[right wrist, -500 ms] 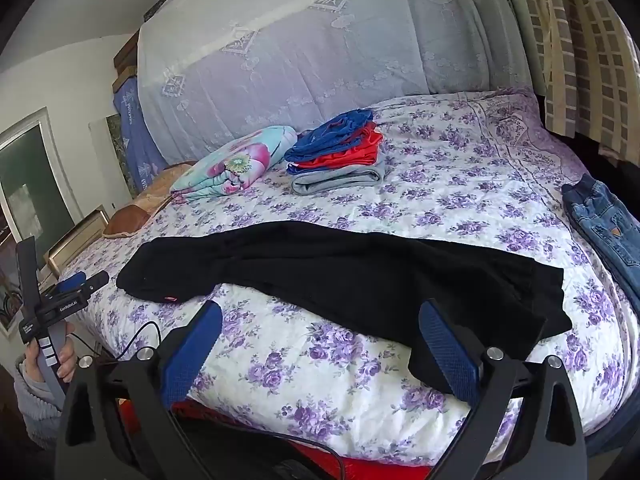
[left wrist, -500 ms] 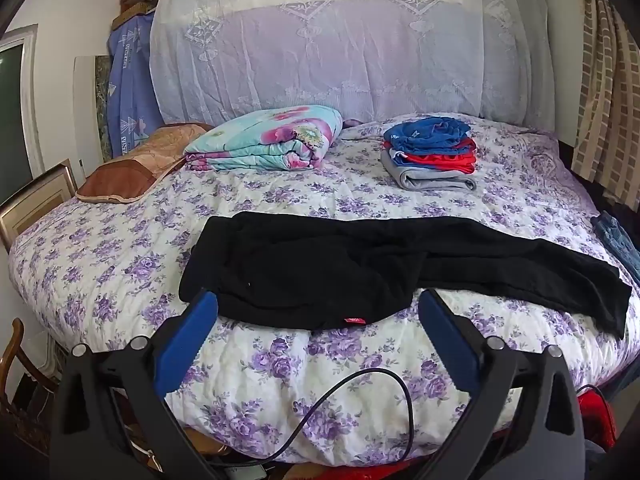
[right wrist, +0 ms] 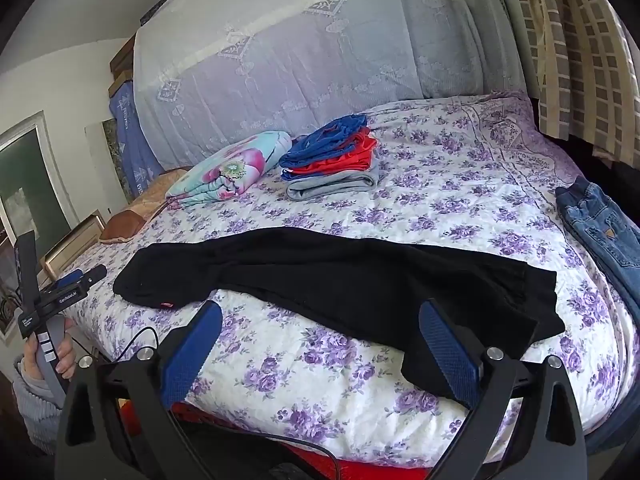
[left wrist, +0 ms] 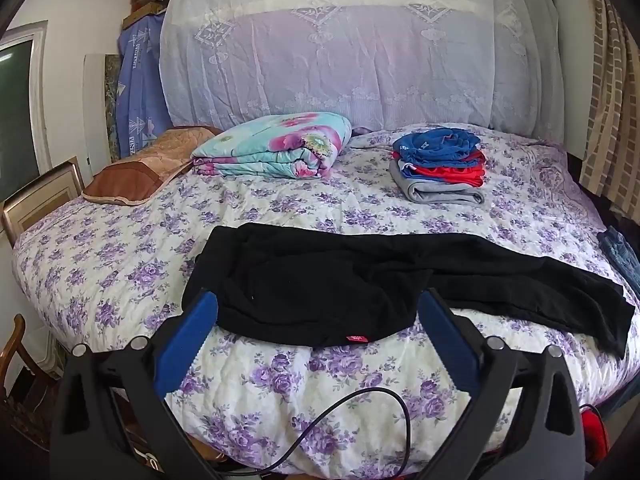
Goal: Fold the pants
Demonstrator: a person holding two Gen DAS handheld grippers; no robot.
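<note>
Black pants (left wrist: 360, 280) lie spread lengthwise across the near part of the bed, waist end to the left with a small red tag (left wrist: 356, 338), legs running right. They also show in the right wrist view (right wrist: 352, 280). My left gripper (left wrist: 318, 312) is open and empty, hovering just before the waist end. My right gripper (right wrist: 320, 320) is open and empty, hovering before the leg ends; its right finger (right wrist: 448, 352) overlaps the hem in view. The left gripper also shows at the left edge of the right wrist view (right wrist: 60, 292).
The bed (left wrist: 120, 248) has a purple floral cover. A folded floral quilt (left wrist: 276, 148), a brown pillow (left wrist: 136, 176) and a stack of folded clothes (left wrist: 438, 168) lie at the back. Blue jeans (right wrist: 600, 232) lie at the right edge. A cable (left wrist: 352, 404) hangs at the front.
Both grippers have shifted very slightly; the pants lie as before and both grippers stay open.
</note>
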